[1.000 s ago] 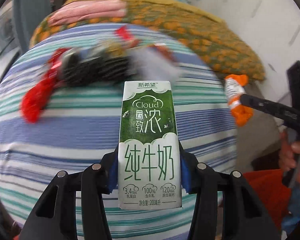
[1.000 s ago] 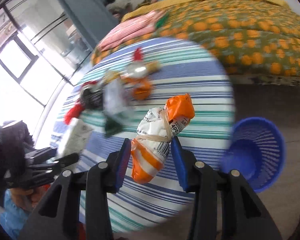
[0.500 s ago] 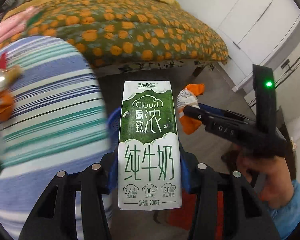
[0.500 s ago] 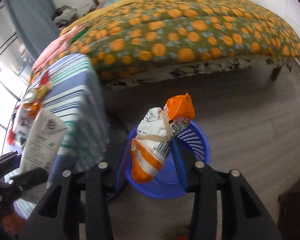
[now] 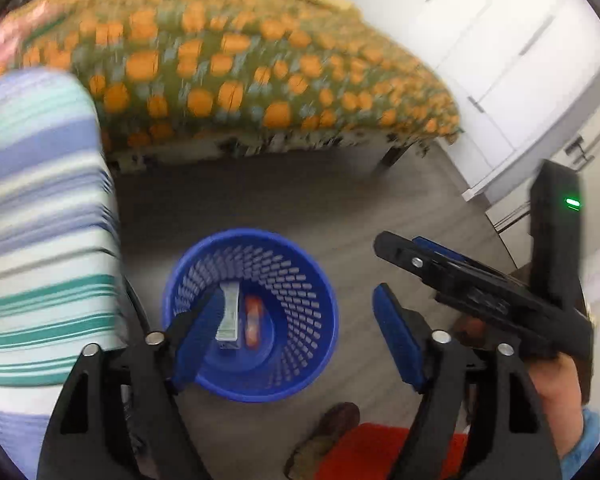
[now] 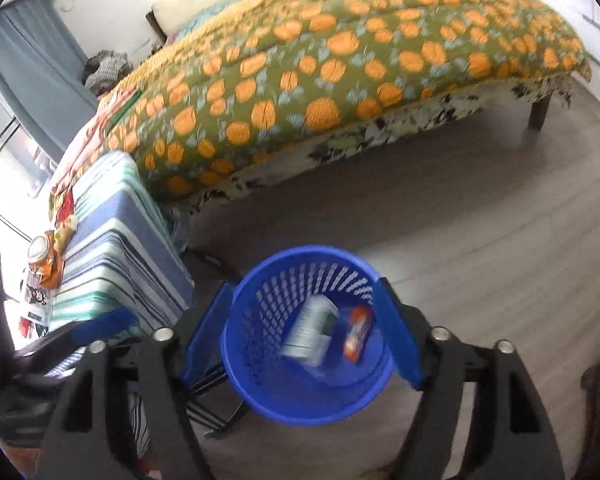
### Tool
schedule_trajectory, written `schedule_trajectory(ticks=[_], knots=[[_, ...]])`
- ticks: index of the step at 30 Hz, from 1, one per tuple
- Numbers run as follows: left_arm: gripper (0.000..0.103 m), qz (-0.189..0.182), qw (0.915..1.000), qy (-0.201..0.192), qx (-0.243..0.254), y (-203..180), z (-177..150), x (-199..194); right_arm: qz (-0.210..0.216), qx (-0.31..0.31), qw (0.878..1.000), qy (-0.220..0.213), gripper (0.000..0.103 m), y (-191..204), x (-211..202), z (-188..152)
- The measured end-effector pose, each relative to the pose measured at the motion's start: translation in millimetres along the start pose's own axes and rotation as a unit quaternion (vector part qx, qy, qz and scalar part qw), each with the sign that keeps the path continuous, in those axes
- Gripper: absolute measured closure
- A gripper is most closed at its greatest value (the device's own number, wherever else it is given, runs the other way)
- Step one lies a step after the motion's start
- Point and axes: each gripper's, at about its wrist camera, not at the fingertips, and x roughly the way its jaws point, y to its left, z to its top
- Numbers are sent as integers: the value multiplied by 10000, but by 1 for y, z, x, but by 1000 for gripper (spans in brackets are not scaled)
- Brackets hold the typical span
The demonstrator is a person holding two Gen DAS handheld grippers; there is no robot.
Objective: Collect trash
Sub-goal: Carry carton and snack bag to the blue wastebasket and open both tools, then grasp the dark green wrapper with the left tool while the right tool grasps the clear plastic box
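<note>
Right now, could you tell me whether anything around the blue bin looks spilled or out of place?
Nothing stands out: the milk carton and orange snack packet lie inside the upright blue bin, with no trash visible on the floor beside it.

The left hand-held gripper (image 5: 296,332) points steeply down at a blue mesh basket (image 5: 316,280) on the floor, its jaws opening with nothing pressed between the blue pads (image 5: 396,336). Inside the basket, just ahead of the left pad, a milk carton (image 5: 229,316) and an orange-and-white packet (image 5: 253,320) lie side by side. To its right the right hand-held gripper (image 5: 396,246) also hangs with nothing in it, held by a hand (image 5: 556,392); to its left is the striped counter (image 5: 40,240), and beyond the basket an orange-patterned bed (image 5: 240,72).
</note>
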Motion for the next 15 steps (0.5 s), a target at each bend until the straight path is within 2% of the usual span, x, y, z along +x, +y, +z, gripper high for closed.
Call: schedule_trajectory(ticks=[1,4,7,9,12,15], knots=[[21,-16,9998,-144,105,-2,-3,-18,-49,-24,9999,-95,18,1,-5,1],[15,-23,9985,-487,243,-1,-19,-69,-161,-248,9984,-480,15,19,-25,0],[11,159,9973,-670,237,25,-48,-114,-249,-641,9934,-922,13,50,-44,-6],[9,423,9966,-696,114,52,-71,-136,-227,-940,9885,-1161,12,74,-52,-13],[9,1050,9922,-659,-164,104,-105,-161,-97,-1465,9794,-1386,12,119,-57,-31],[9,1767,9810,-617,-505,158,-131,-180,199,-2026,9687,-1421,12,172,-52,-52]])
